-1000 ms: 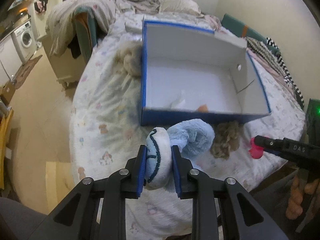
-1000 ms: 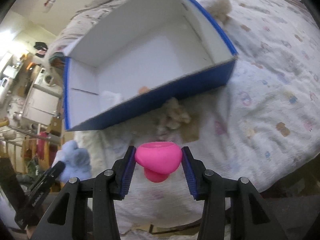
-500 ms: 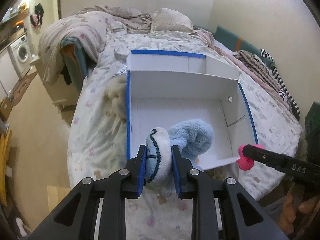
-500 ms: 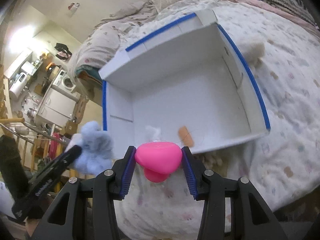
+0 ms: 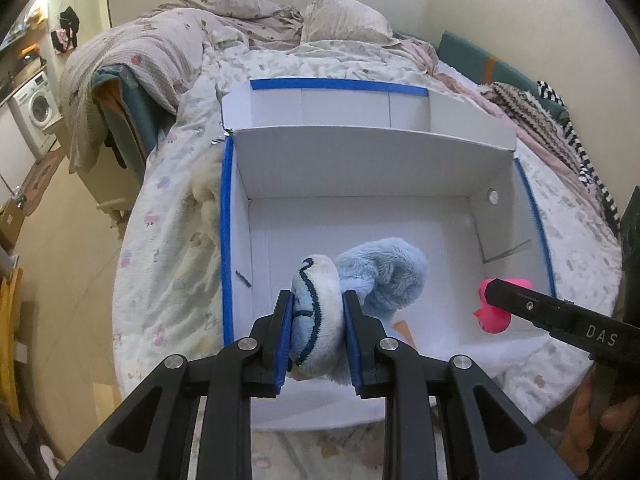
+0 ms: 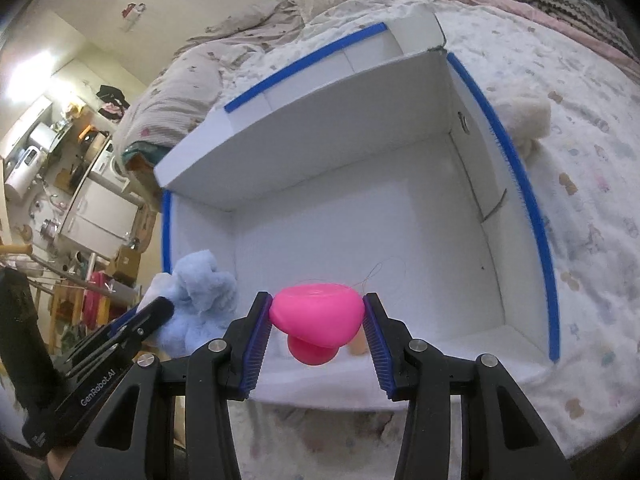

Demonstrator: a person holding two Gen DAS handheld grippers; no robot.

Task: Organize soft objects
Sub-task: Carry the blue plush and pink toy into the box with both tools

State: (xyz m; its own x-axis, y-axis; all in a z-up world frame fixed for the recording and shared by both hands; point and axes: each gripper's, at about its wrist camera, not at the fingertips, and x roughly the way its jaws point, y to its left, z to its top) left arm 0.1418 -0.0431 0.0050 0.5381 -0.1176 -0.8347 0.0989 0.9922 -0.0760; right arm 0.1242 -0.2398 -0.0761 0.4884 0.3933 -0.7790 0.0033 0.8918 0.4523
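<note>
Two toys ride in our grippers above one big white box (image 5: 352, 168) with blue-taped edges, which sits on the patterned bedspread (image 5: 168, 240) and fills the view ahead of both sets of fingers. Its floor looks almost bare: we make out only a small orange scrap (image 5: 403, 327) just beyond the left gripper's tips, and nothing we can call a toy is lying inside yet.

Next in size, the blue plush (image 5: 376, 268) is clamped by our left gripper (image 5: 317, 334); the pads squeeze its pale, stitched end while the fluffy body pokes forward past the tips, over the near left part of the box. To the right of it, the pink squishy toy (image 6: 318, 314) is pinched between the pads of our right gripper (image 6: 318, 330), held over the near edge of the box.

Smaller things wait outside: a cream fluffy object (image 6: 524, 116) lies on the bedspread just beyond the box's right wall as the right camera sees it, and a pale tuft (image 5: 204, 196) shows against the left wall in the left view.

We judge the sorting barely begun: both held toys need dropping in, then the fluffy pieces outside need collecting
</note>
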